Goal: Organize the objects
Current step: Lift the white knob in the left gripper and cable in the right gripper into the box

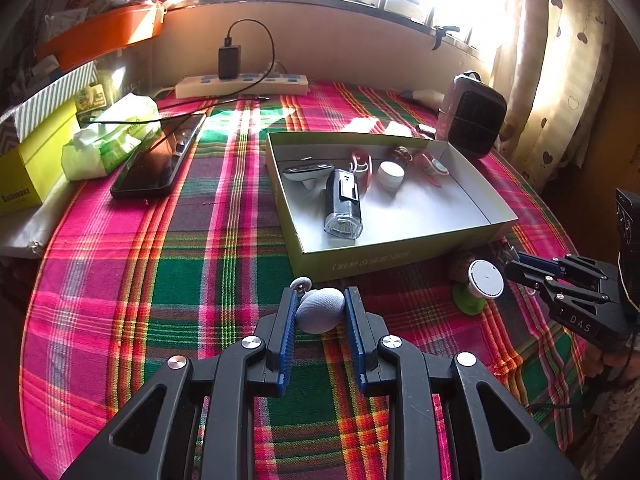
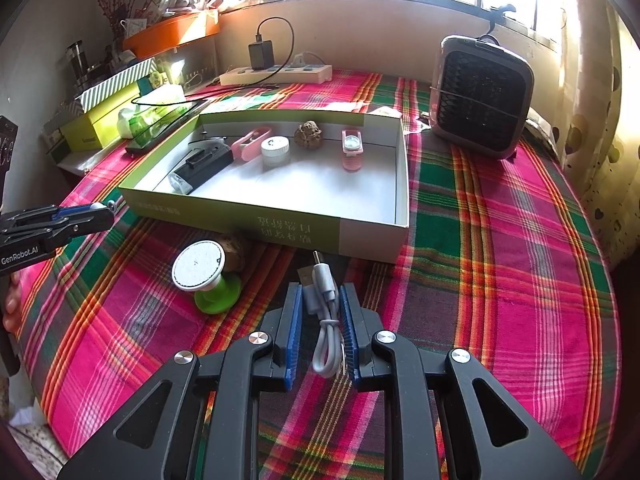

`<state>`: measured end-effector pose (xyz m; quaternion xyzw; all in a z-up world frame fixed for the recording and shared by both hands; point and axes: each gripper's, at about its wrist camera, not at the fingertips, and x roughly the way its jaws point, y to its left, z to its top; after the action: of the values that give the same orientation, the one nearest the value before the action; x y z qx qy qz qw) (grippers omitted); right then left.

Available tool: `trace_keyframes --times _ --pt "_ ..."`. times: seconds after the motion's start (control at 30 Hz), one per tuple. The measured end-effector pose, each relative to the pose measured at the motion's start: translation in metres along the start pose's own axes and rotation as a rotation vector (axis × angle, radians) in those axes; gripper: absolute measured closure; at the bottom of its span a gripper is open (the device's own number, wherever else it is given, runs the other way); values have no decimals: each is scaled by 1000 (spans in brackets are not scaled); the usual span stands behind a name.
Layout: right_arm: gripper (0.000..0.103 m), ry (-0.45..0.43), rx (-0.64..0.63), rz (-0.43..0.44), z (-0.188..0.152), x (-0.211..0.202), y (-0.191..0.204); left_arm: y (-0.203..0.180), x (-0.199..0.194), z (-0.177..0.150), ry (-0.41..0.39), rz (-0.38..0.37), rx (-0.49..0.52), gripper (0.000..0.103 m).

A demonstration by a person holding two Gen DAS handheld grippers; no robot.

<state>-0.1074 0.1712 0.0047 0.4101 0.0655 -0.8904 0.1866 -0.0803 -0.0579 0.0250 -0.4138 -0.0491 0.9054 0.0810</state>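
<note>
My left gripper (image 1: pixel 320 300) is shut on a grey egg-shaped object (image 1: pixel 320 310) with a small round disc (image 1: pixel 301 284) at its far side, just in front of the green-sided box (image 1: pixel 400 256). My right gripper (image 2: pixel 320 296) is shut on a coiled white USB cable (image 2: pixel 325 312), close to the box's near wall (image 2: pixel 280 228). The box holds a black light (image 1: pixel 344 204), a white jar (image 2: pixel 275 148), pink clips (image 2: pixel 352 148), a walnut (image 2: pixel 308 133) and a grey dish (image 1: pixel 308 172). A green-based round stand (image 2: pixel 204 274) lies on the cloth between the grippers, a brown lump (image 2: pixel 238 252) behind it.
A plaid cloth (image 2: pixel 500 240) covers the table. A small heater (image 2: pixel 482 96) stands at the back right. A power strip with charger (image 1: pixel 240 84), a phone (image 1: pixel 156 160), tissues (image 1: pixel 112 140) and yellow boxes (image 1: pixel 32 160) sit at the back left.
</note>
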Motion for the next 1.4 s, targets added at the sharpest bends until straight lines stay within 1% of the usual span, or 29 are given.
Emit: trace_keyframes --times 0.4,0.7,1.03,1.4 --pt "83 -40 19 7 15 -11 -3 -20 -2 20 -35 -34 42 81" --pt "83 -53 33 4 34 -6 -6 -38 8 41 -45 -65 86 81" --pt "83 -49 12 2 55 7 -6 -50 25 58 -37 -84 112 81" --pt "83 -14 -12 23 82 37 -5 -56 52 71 -9 -88 119 81"
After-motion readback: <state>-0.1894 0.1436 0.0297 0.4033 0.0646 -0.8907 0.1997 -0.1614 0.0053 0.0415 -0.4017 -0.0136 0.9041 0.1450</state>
